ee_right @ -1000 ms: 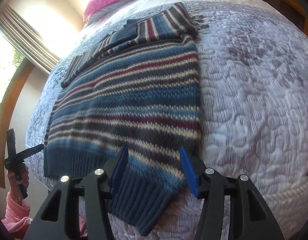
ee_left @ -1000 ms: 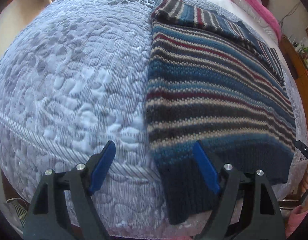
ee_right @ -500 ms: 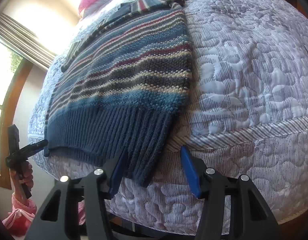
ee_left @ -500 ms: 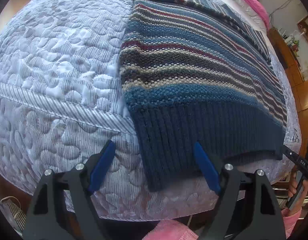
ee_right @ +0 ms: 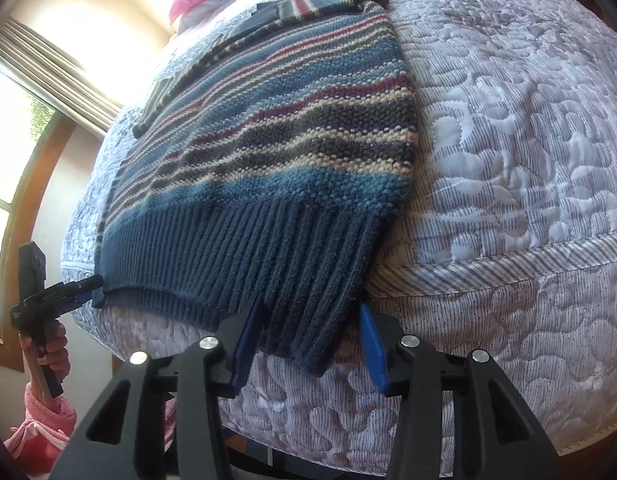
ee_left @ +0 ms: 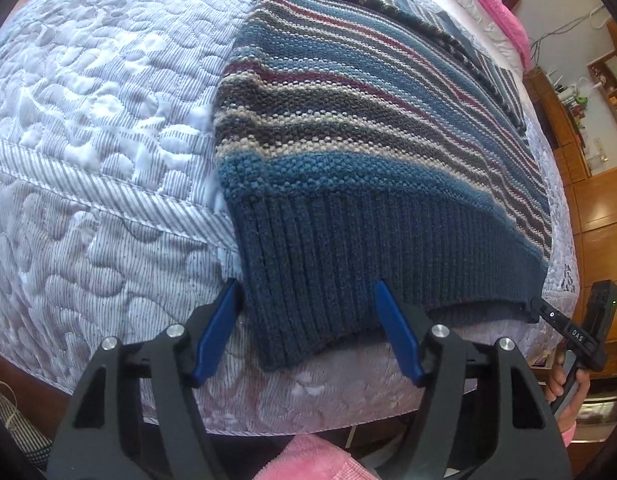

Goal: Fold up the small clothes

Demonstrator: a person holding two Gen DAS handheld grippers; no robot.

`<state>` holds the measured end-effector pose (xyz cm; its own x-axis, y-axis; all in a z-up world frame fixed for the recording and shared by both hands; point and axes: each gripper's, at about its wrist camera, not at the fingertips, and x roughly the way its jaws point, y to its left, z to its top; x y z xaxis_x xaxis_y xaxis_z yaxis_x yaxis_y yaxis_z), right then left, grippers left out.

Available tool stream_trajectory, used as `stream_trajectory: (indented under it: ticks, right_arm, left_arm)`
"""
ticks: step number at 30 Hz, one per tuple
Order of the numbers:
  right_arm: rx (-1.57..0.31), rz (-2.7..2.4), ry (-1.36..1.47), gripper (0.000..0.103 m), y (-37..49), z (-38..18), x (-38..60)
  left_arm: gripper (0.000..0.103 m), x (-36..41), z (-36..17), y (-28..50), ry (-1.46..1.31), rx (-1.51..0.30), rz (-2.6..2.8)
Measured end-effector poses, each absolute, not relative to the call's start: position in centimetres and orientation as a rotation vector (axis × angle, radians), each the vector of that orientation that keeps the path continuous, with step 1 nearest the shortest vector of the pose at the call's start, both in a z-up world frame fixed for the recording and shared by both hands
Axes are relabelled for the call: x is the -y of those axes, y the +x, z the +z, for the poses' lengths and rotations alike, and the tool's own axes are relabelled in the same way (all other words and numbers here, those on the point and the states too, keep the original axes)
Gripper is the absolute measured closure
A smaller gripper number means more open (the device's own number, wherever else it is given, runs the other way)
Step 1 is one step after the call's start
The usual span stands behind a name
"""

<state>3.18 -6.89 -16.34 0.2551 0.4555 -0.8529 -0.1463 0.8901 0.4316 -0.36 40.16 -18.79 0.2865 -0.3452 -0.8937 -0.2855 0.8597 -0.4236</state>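
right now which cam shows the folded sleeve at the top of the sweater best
Left wrist view: the folded sleeve runs long and unobstructed across the sweater. Right wrist view shows the sleeve smaller, farther away and foreshortened.

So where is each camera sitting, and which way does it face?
Left wrist: behind the open left claw, facing the sweater's left hem corner; right claw and hand at right.
Right wrist: behind the open right claw, facing the right hem corner; left claw at left.
Shared: sweater, quilt.
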Motion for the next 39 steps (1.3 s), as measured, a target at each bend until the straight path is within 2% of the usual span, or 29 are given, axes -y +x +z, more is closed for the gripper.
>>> stream_trajectory:
  ticks: [1,3,5,6,11,27,39]
  right_arm:
    - [-1.249,0.419,0.300,0.060,3.2,-16.4,7.0]
    - [-1.247,0.425,0.314,0.069,3.2,-16.4,7.2]
    - [-1.248,0.450,0.333,0.084,3.1,-16.3,7.4]
    - [-1.252,0.472,0.346,0.087,3.1,-16.3,7.3]
    - [-1.246,0.482,0.337,0.091,3.0,-16.1,7.1]
    - [-1.161,0.631,0.524,0.093,4.2,-12.1,8.6]
    - [-1.115,0.624,0.612,0.093,13.3,-8.8,9.2]
  left_arm:
    - [0.051,-40.1,-18.9,-0.4,-0.583,-1.306,-0.045]
    - [0.057,-40.0,-18.9,-0.5,-0.585,-1.306,-0.042]
    - [0.072,-40.0,-18.8,-0.6,-0.612,-1.307,-0.059]
    - [0.079,-40.0,-18.8,-0.6,-0.624,-1.309,-0.057]
    - [0.093,-40.6,-18.7,-1.1,-0.680,-1.287,-0.061]
    - [0.094,-41.1,-13.4,-0.3,-0.612,-1.119,-0.088]
    - [0.094,-44.0,-10.9,7.2,-0.666,-1.007,-0.043]
